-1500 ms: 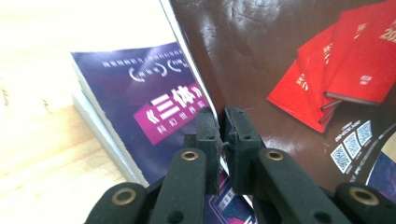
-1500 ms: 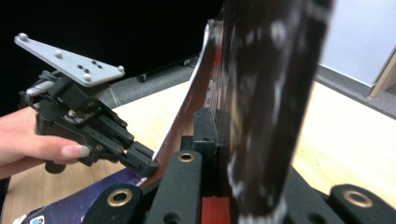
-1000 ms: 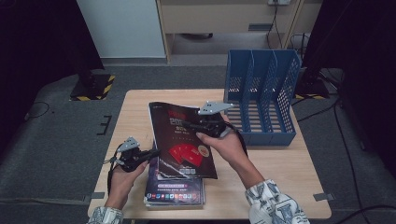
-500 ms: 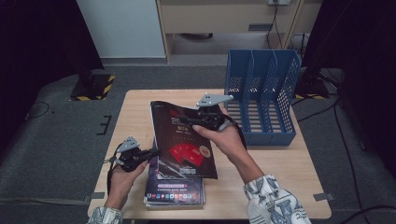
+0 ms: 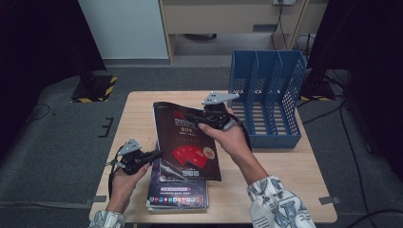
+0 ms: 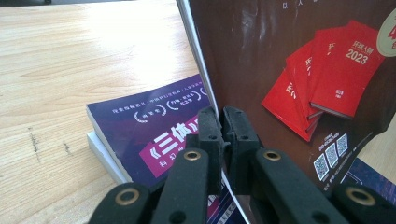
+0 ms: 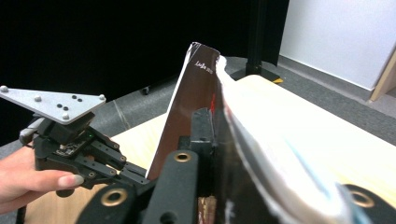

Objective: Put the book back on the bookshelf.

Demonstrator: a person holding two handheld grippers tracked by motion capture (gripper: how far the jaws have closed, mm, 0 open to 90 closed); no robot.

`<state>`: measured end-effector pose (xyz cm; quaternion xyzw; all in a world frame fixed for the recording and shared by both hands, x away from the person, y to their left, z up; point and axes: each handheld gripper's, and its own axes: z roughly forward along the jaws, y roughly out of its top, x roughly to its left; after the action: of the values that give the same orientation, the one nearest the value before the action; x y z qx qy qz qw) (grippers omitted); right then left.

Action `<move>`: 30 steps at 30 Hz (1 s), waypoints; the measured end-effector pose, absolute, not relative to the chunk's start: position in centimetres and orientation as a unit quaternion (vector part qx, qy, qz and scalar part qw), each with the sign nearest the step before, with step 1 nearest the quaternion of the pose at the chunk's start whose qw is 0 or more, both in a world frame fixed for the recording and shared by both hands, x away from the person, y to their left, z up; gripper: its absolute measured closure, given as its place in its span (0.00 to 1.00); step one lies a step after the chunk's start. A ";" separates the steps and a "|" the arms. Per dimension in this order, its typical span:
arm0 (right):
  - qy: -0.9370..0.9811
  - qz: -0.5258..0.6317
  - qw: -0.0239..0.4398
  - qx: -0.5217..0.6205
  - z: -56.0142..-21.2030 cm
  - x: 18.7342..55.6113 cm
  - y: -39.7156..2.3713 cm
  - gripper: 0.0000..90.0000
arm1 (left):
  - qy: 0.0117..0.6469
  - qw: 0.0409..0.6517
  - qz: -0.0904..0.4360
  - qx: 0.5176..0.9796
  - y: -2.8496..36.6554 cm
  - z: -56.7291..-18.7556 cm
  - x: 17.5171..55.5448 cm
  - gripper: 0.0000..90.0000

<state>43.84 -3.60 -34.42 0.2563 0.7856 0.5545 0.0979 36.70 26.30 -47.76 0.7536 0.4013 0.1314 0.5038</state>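
A dark magazine (image 5: pixel 187 142) with red booklets on its cover is held tilted above the table between both grippers. My left gripper (image 5: pixel 157 153) is shut on its near left edge by the spine; in the left gripper view the jaws (image 6: pixel 223 122) pinch the magazine (image 6: pixel 299 70). My right gripper (image 5: pixel 190 115) is shut on the far right part of the cover, its jaws having just been closing on it. The right gripper view has the right gripper (image 7: pixel 212 126) clamping the magazine (image 7: pixel 196 88), with the left gripper (image 7: pixel 135 175) farther off.
A stack of purple-covered books (image 5: pixel 178 194) lies flat near the front edge of the wooden table (image 5: pixel 138 114), under the magazine. A blue slotted file rack (image 5: pixel 268 95) stands at the back right. Dark floor surrounds the table.
The right hand has shifted slightly toward the far side with the magazine's upper part. The left hand and its grip look the same.
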 end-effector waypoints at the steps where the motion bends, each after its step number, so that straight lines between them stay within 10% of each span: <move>1: 0.786 0.553 0.103 0.257 -34.4 43.8 -3.7 0.96 | 0.404 0.505 0.130 0.752 26.3 -47.8 36.7 0.95; 4: 0.783 0.556 0.105 0.258 -34.4 43.8 -3.7 0.96 | 0.411 0.505 0.132 0.747 26.3 -48.1 36.8 0.91; 10: 0.781 0.563 0.113 0.248 -33.9 43.4 -3.8 0.96 | 0.456 0.497 0.159 0.720 26.8 -48.5 37.2 0.41; 16: 0.766 0.581 0.129 0.243 -32.5 43.0 -4.4 0.96 | 0.479 0.485 0.178 0.709 27.7 -49.0 37.4 0.21; 30: 0.737 0.600 0.171 0.261 -30.5 43.3 -5.9 0.97 | 0.528 0.435 0.195 0.703 29.4 -50.2 37.9 0.07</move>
<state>43.33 -5.93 -30.48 0.2609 0.7370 0.5997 0.1708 37.87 29.39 -50.20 0.7031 0.5275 0.1946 0.4354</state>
